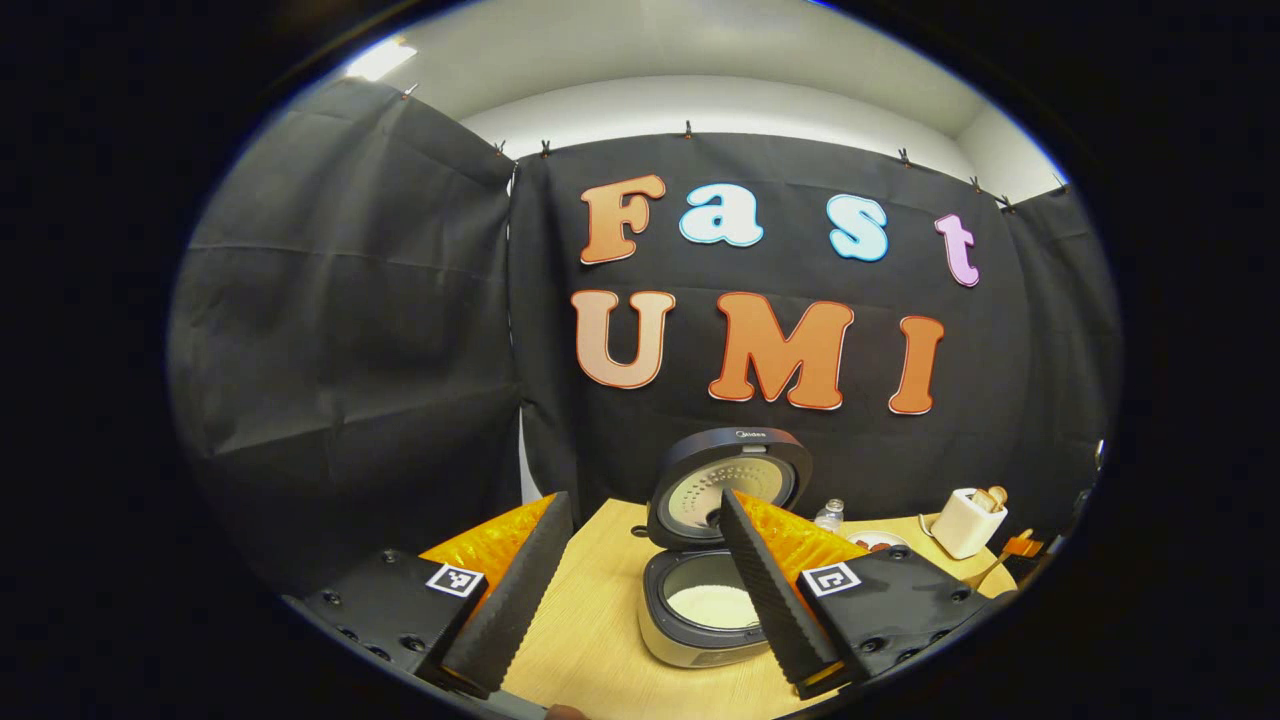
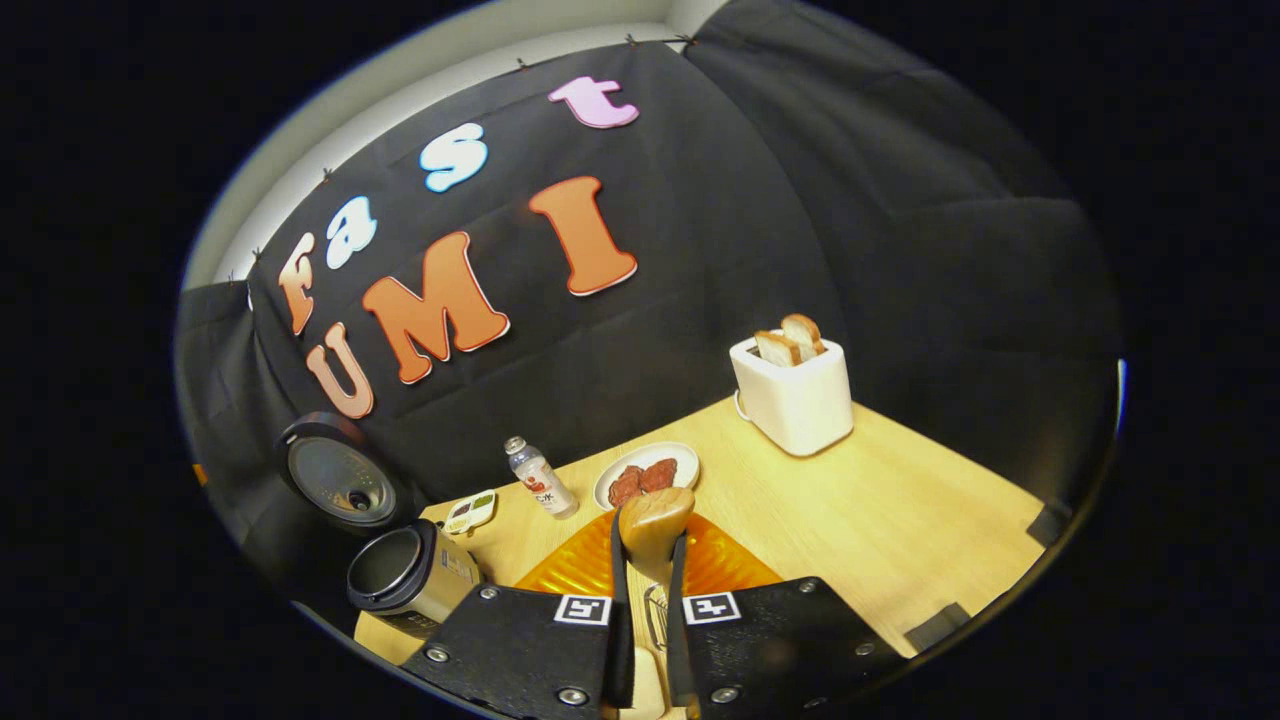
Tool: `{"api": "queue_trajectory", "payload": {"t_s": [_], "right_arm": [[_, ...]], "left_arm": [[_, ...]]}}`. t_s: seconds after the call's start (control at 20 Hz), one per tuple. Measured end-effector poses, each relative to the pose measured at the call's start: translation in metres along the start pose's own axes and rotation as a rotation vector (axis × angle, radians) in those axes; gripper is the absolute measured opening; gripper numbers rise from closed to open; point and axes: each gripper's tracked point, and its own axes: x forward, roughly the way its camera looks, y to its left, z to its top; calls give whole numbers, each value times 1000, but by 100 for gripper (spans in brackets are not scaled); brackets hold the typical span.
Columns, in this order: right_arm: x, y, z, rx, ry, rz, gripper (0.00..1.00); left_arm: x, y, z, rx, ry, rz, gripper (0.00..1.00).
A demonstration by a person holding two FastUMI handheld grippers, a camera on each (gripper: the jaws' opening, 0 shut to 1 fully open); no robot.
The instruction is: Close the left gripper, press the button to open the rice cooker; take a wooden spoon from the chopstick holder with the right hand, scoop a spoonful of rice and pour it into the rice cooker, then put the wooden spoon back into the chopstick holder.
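Observation:
The rice cooker (image 1: 700, 625) stands open on the wooden table, its lid (image 1: 730, 480) tipped up at the back and white rice (image 1: 712, 605) in its pot. My left gripper (image 1: 642, 497) hangs open in front of it, fingers wide apart and holding nothing. In the right gripper view, my right gripper (image 2: 650, 545) is shut on the handle of the wooden spoon (image 2: 655, 518), whose rounded head stands up just past the fingertips. A bit of wire frame (image 2: 655, 612) shows low between the fingers. The open cooker (image 2: 410, 575) sits far left with its lid (image 2: 340, 480) raised.
A white toaster (image 2: 795, 390) with bread slices stands at the back right. A plate (image 2: 648, 475) of reddish food, a small bottle (image 2: 540, 480) and a little dish (image 2: 470, 512) lie along the back. The table edge (image 2: 980, 590) runs close on the right.

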Motion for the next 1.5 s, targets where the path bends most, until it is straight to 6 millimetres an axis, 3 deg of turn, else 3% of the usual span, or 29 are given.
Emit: {"api": "queue_trajectory", "payload": {"t_s": [0.15,0.25,0.4,0.5,0.8,1.1,1.5], "right_arm": [[-24,31,24,-31,-57,49,12],[-35,64,26,-52,-71,95,12],[-45,100,11,-87,-67,152,12],[-47,114,-5,-115,-53,162,12],[-35,120,-62,-190,3,122,12],[-15,101,-105,-277,54,54,12],[-29,103,-156,-387,150,1,12]], "left_arm": [[4,2,-1,-1,2,-29,98],[7,7,1,14,-2,-41,99],[9,13,6,25,-7,-60,100],[12,19,9,27,-12,-68,98],[16,28,17,60,-23,-108,100],[19,34,4,89,3,-139,99],[24,46,-4,54,20,-161,100]]}}
